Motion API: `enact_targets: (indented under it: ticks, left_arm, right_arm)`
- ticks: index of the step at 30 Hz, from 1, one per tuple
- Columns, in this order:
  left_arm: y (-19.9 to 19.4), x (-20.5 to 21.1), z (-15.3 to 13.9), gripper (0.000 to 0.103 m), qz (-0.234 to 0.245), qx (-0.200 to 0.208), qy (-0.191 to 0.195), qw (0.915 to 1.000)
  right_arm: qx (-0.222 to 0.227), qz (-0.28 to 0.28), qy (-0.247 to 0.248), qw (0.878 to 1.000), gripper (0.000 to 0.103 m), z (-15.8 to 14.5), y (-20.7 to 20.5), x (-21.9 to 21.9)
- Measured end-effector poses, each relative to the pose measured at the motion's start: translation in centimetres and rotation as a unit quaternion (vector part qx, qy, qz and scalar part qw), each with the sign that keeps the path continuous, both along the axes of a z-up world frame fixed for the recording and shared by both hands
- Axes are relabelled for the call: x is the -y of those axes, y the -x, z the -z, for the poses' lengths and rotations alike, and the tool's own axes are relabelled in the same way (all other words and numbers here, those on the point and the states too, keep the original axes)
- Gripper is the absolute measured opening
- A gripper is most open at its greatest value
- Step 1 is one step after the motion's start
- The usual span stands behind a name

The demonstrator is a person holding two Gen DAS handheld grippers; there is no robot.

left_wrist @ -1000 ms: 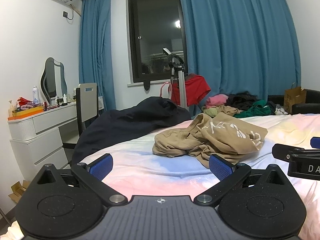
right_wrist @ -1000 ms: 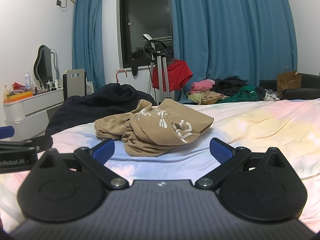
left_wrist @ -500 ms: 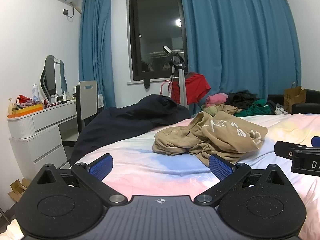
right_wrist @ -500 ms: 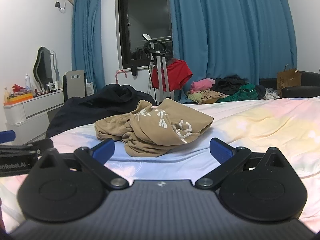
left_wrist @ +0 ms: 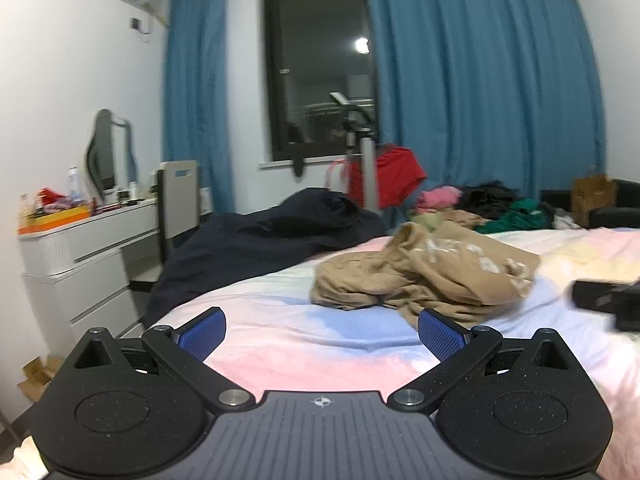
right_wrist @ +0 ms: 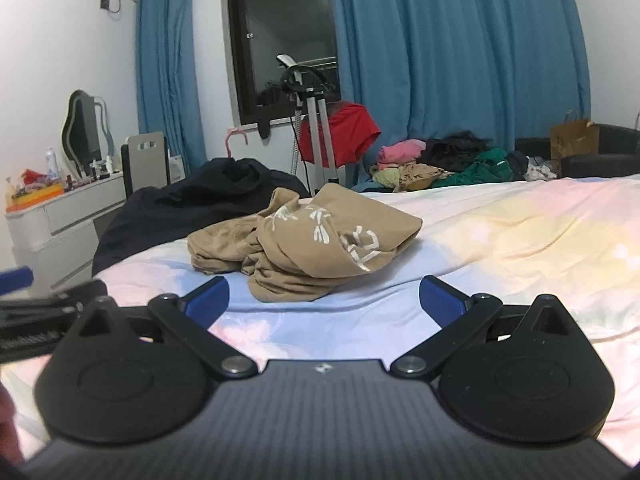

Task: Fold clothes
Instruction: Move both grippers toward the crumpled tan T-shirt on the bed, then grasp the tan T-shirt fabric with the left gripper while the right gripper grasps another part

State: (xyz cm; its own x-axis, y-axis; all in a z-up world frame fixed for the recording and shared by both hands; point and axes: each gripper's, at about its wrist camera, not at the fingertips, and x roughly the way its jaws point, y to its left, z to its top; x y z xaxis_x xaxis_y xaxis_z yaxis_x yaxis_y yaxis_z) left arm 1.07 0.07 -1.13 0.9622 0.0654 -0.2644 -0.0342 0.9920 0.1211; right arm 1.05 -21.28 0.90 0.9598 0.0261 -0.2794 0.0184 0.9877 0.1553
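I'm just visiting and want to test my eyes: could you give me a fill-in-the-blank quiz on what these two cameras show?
1. The crumpled garment on the bed is ____ in colour.
2. The jaws of the left hand-held gripper stand ____.
3. The curtains are ____.
4. The top hanging by the window is ____.

Missing words: tan; open; blue; red

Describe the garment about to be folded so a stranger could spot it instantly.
Start at the bed with its pastel sheet. Near its middle, just ahead of both open grippers, lies a crumpled tan top. Unlike the dark garment behind it, it is light brown with white printed lettering.
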Motion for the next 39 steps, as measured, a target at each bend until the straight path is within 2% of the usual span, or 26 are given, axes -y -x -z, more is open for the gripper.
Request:
enact_targets:
  ticks: [5,9,14,15,18,20,23,25,26,27,28,30,32,34,39]
  left_arm:
    - [-4.5,0.7,1.1,0.103,-0.015,-0.010,-0.057,0.9982]
    - [-9.6,1.5,2.5,0.103,-0.016,-0.031,-0.116,0.9927]
    - [-16.9,2.5,4.2,0.103,0.047,-0.053,-0.157,0.9851]
    - [-18.3,2.8,4.5,0.102,0.057,-0.063,-0.154,0.9845]
    - [-22.6,3.3,5.2,0.102,0.065,-0.100,-0.105,0.9873]
    - [-25.4,2.8,5.3,0.102,0.050,-0.125,-0.026,0.9905]
    - [-29.0,2.3,6.3,0.101,0.030,-0.159,0.061,0.9849]
    - [-30.5,2.3,7.0,0.096,0.027,-0.165,0.076,0.9830]
    - [-30.5,2.4,7.1,0.088,0.034,-0.154,0.076,0.9846]
    - [-30.6,2.4,7.2,0.075,0.041,-0.142,0.075,0.9861]
    - [-30.5,2.4,7.3,0.068,0.048,-0.132,0.078,0.9871]
    - [-29.7,2.1,7.0,0.036,0.059,-0.115,0.099,0.9867]
    - [-28.2,1.8,6.2,0.015,0.073,-0.099,0.107,0.9866]
    - [-26.1,1.4,5.0,0.010,0.085,-0.081,0.103,0.9878]
    - [-18.7,0.3,1.3,0.008,0.112,-0.042,0.112,0.9865]
  right_arm:
    - [0.054,0.017,-0.016,0.998,0.103,-2.5,2.0,0.9]
    - [0.087,0.038,-0.033,0.995,0.103,-3.4,2.5,1.5]
    - [0.087,0.029,-0.085,0.992,0.103,-2.1,0.5,3.4]
    - [0.084,0.027,-0.094,0.992,0.103,-1.8,0.0,3.8]
    - [0.069,0.017,-0.103,0.992,0.103,-1.0,-1.9,4.3]
    - [0.063,0.012,-0.101,0.993,0.103,-0.3,-3.0,4.5]
    - [0.051,0.012,-0.099,0.994,0.103,0.8,-4.6,4.9]
    - [0.043,0.009,-0.102,0.994,0.103,1.6,-5.4,5.2]
    - [0.039,0.007,-0.103,0.994,0.103,1.9,-5.8,5.3]
    - [0.036,0.005,-0.104,0.994,0.103,2.3,-6.1,5.4]
    - [0.032,0.003,-0.105,0.994,0.103,2.6,-6.5,5.5]
    - [0.033,-0.005,-0.112,0.993,0.103,3.1,-6.8,5.6]
    - [0.039,-0.013,-0.120,0.992,0.103,3.3,-7.0,5.8]
    - [0.046,-0.017,-0.128,0.991,0.103,3.5,-6.9,5.7]
    - [0.070,-0.026,-0.132,0.988,0.103,3.3,-5.5,5.1]
